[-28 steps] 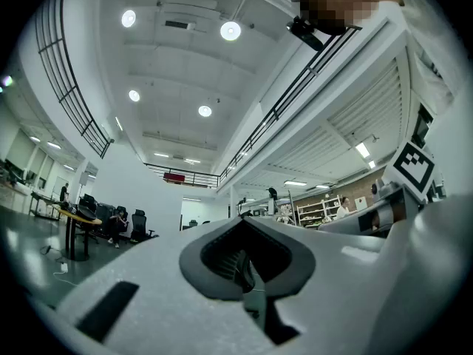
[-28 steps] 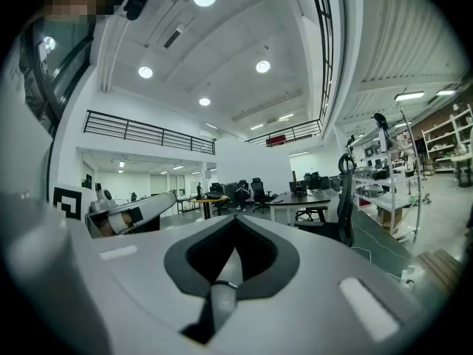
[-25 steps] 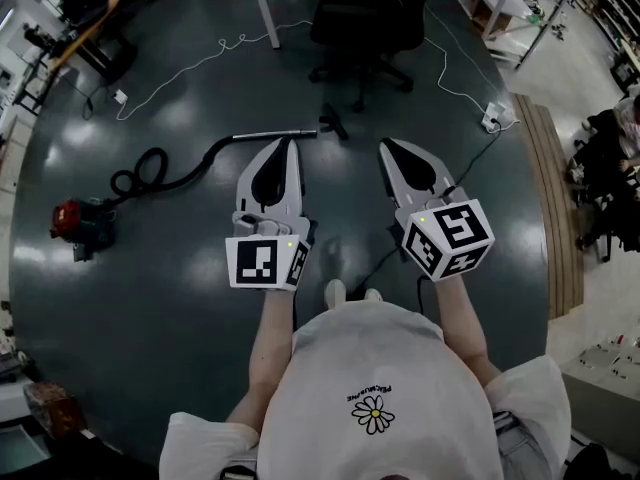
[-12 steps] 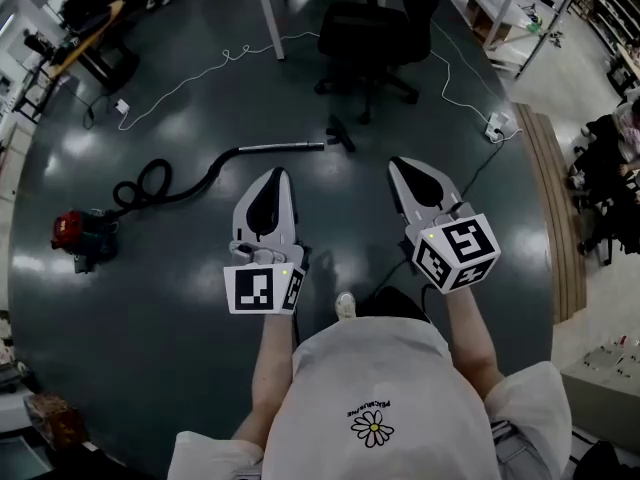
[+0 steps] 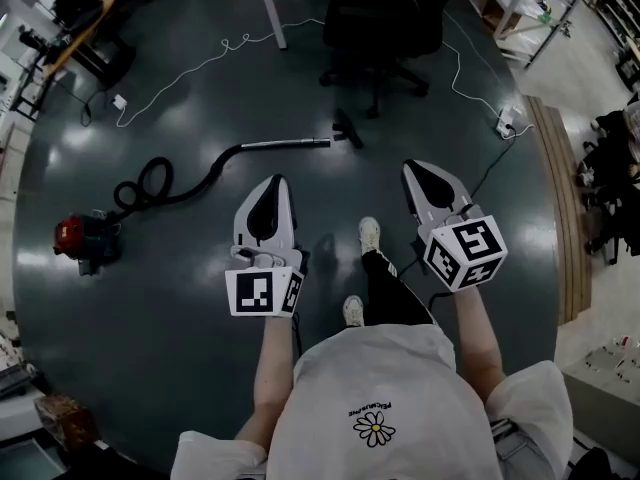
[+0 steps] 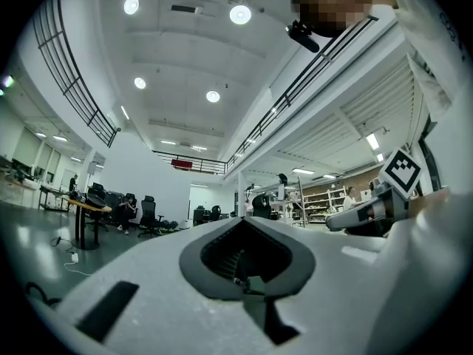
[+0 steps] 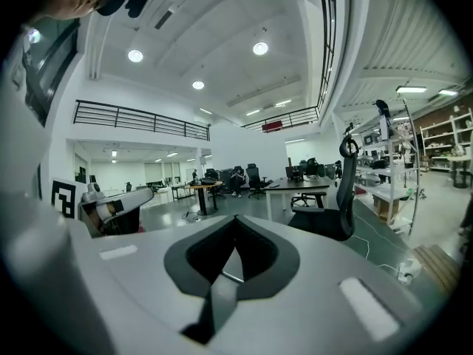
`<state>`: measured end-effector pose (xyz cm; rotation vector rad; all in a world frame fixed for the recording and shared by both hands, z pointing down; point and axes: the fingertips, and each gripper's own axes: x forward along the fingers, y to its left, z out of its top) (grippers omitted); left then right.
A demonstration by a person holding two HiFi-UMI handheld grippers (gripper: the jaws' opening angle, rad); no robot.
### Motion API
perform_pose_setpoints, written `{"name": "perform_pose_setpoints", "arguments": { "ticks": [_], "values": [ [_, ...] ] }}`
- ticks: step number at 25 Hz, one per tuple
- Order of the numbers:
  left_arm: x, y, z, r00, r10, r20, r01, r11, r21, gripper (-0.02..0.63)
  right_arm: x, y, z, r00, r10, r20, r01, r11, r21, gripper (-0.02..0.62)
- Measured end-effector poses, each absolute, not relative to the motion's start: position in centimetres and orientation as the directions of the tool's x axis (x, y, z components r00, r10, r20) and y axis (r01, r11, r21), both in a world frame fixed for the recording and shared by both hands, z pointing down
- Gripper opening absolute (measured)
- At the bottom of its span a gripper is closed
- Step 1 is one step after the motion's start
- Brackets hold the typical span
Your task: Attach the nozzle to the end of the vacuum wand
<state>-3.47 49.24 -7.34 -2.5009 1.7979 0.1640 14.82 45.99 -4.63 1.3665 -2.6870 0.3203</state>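
the person in the white daisy-print shirt (image 5: 375, 398) is holding the white left gripper (image 5: 271, 182) and the white right gripper (image 5: 413, 168) out ahead, both with jaws pressed together and gripping nothing. both are hovering on the near side of the thin silver vacuum wand (image 5: 285, 144), which is lying flat on the floor. the small black nozzle (image 5: 347, 128) is lying just beside the wand's right end. the black hose (image 5: 165, 183) is trailing from its left end to the red vacuum body (image 5: 78, 236). a black office chair (image 5: 375, 23) is standing beyond the wand.
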Motion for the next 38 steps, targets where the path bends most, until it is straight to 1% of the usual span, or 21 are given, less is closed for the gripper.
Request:
{"name": "perform_pose_setpoints", "arguments": {
  "ticks": [5,6,7,14,19,25,29,33,34,35,37,38],
  "values": [
    [-2.2,39.0,-7.5,0.327,-0.937,-0.123,-0.945,-0.328,-0.013,-0.001,14.5,35.4,-3.7,-0.62,-0.762,0.186,-0.784,0.597,-0.168,0.008],
    [-2.0,36.9,-7.6,0.329,-0.936,-0.126,-0.944,-0.33,-0.017,-0.002,14.4,33.3,-3.6,-0.628,-0.756,0.184,-0.778,0.604,-0.173,0.028],
    [-1.9,34.8,-7.7,0.333,-0.934,-0.128,-0.943,-0.333,-0.022,-0.002,14.3,31.3,-3.6,-0.634,-0.751,0.184,-0.773,0.61,-0.173,0.034],
    [-2.4,22.5,-8.4,0.338,-0.934,-0.114,-0.941,-0.337,-0.035,-0.001,12.0,19.1,-3.2,-0.682,-0.699,0.217,-0.731,0.664,-0.156,0.04],
    [-4.5,14.9,-7.4,0.364,-0.926,-0.096,-0.931,-0.363,-0.024,-0.001,8.9,12.0,-3.2,-0.681,-0.697,0.226,-0.731,0.667,-0.147,0.044],
    [-8.2,5.9,-7.2,0.398,-0.911,-0.113,-0.917,-0.397,-0.026,0.0,5.9,3.5,-2.8,-0.647,-0.718,0.258,-0.759,0.638,-0.128,0.051],
    [-10.5,1.3,-7.0,0.412,-0.903,-0.122,-0.911,-0.413,-0.015,0.0,4.2,-0.2,-2.7,-0.626,-0.732,0.269,-0.776,0.62,-0.12,0.057],
    [-11.4,-2.2,-6.9,0.418,-0.899,-0.134,-0.906,-0.423,0.012,0.0,3.2,-3.8,-2.0,-0.63,-0.723,0.285,-0.771,0.627,-0.114,0.06],
    [-11.4,-2.6,-6.7,0.427,-0.894,-0.137,-0.9,-0.435,0.03,0.007,3.0,-4.4,-1.8,-0.631,-0.72,0.289,-0.77,0.627,-0.12,0.06],
    [-11.4,-3.0,-6.5,0.438,-0.888,-0.139,-0.892,-0.448,0.057,0.029,2.9,-4.9,-1.7,-0.632,-0.718,0.291,-0.769,0.627,-0.125,0.06],
    [-11.2,-3.8,-6.3,0.452,-0.88,-0.144,-0.876,-0.468,0.114,0.104,2.7,-6.1,-1.7,-0.633,-0.721,0.283,-0.769,0.626,-0.128,0.058],
    [-11.1,-4.2,-6.2,0.453,-0.88,-0.142,-0.874,-0.47,0.125,0.109,2.6,-6.7,-1.8,-0.634,-0.723,0.275,-0.769,0.627,-0.123,0.043]
  ]
}}
